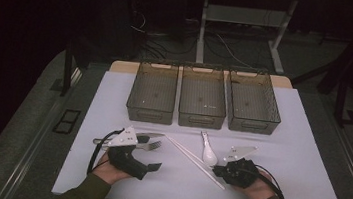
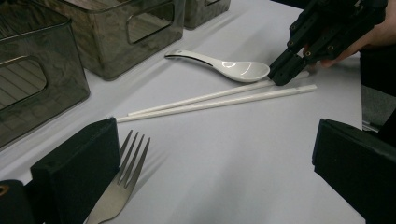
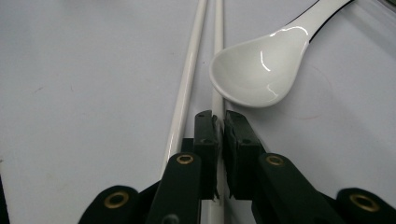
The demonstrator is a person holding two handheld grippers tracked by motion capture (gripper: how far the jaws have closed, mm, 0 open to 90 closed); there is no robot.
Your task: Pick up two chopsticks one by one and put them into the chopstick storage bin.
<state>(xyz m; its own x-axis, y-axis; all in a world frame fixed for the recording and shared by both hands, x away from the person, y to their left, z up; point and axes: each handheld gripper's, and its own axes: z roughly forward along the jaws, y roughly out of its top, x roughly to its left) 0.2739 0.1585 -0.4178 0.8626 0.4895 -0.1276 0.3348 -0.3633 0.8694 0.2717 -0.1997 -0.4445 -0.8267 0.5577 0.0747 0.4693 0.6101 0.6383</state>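
Sorting has barely begun: the three bins (image 1: 202, 102) sit empty; the right gripper (image 3: 219, 122) has its jaws pinching one chopstick (image 3: 217, 56); the left gripper (image 1: 152, 166) hangs spread over the fork (image 2: 122, 186); the spoon (image 2: 233, 69) waits on the counter (image 1: 283, 162)

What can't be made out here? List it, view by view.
- High view: the right tool tips are too small and dark to tell its grip on the chopsticks.
- Left gripper view: the fork handle is cut off by the bottom edge.
- Right gripper view: the spoon handle runs off the top edge.
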